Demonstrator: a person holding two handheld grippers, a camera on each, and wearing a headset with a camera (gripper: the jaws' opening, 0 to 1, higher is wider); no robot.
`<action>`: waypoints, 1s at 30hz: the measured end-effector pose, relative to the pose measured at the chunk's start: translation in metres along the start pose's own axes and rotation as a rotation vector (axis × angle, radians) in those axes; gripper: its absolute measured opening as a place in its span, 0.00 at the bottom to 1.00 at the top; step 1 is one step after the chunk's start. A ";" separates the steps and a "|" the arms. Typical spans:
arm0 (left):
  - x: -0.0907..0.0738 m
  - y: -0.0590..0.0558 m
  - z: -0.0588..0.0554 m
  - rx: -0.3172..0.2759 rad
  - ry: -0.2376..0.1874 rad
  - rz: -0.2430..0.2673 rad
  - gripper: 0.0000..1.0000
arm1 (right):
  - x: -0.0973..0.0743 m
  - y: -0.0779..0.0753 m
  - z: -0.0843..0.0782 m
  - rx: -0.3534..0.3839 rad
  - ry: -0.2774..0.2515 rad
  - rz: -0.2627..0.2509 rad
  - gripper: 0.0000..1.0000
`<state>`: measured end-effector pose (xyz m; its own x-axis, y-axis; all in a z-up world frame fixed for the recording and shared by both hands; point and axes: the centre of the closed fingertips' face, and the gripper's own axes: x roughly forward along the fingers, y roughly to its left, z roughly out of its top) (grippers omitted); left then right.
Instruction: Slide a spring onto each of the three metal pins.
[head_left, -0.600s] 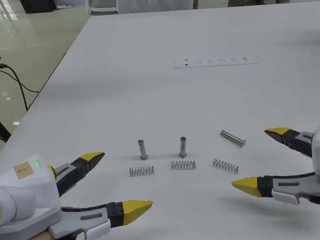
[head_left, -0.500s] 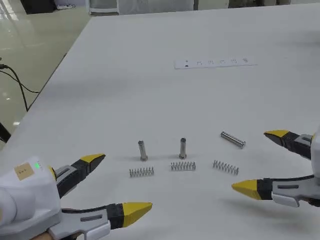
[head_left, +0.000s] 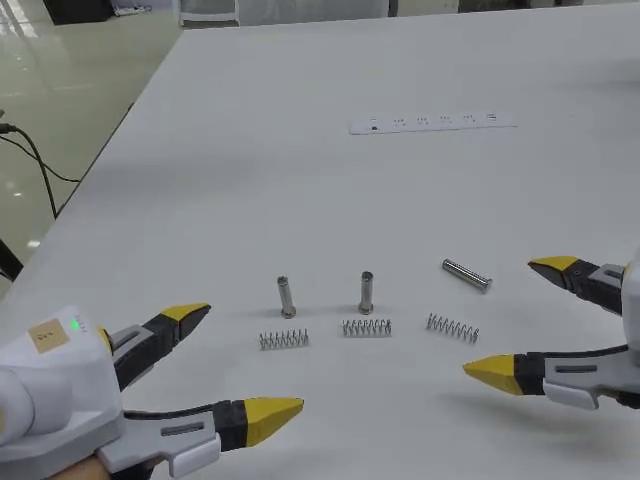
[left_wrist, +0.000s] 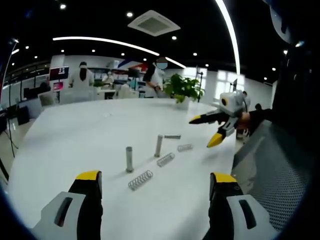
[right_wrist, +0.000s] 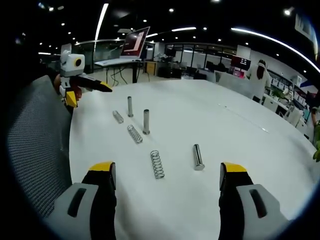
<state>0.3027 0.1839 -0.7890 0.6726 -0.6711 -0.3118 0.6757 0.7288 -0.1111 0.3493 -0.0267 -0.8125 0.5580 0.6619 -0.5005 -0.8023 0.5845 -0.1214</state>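
The broad white counter (head_left: 300, 200) carries everything. My left hand-held gripper (head_left: 250, 358) hovers near its front edge, yellow-tipped jaws spread wide and empty. My right hand-held gripper (head_left: 500, 317) is just as agape, with nothing in it.

Of the three short silver metal pins, the left upright pin (head_left: 286, 297) and the middle upright pin (head_left: 366, 292) stand on end. The fallen pin (head_left: 466, 276) lies flat (broader head end toward my right side). It sits just ahead of my right hand-held gripper and well apart from the left, so I judge the right should fetch it. In the right gripper view its long axis runs nearly along my jaws, so they could close across it.

Three small coiled wire springs lie flat, one before each pin and none threaded yet: left spring (head_left: 284, 340), middle spring (head_left: 366, 327), right spring (head_left: 452, 328).
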 end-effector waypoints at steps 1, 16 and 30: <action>0.000 0.000 0.000 -0.001 0.000 0.002 0.86 | 0.000 0.000 0.000 0.002 0.000 0.002 0.85; 0.000 0.000 -0.001 -0.004 0.002 0.000 0.86 | 0.001 0.001 -0.001 0.001 0.005 0.004 0.85; 0.000 -0.001 -0.003 -0.001 0.013 -0.009 0.85 | 0.002 0.002 -0.003 -0.004 0.015 0.012 0.84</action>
<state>0.3014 0.1831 -0.7916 0.6629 -0.6755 -0.3230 0.6810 0.7232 -0.1148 0.3483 -0.0261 -0.8163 0.5449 0.6619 -0.5147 -0.8099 0.5744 -0.1189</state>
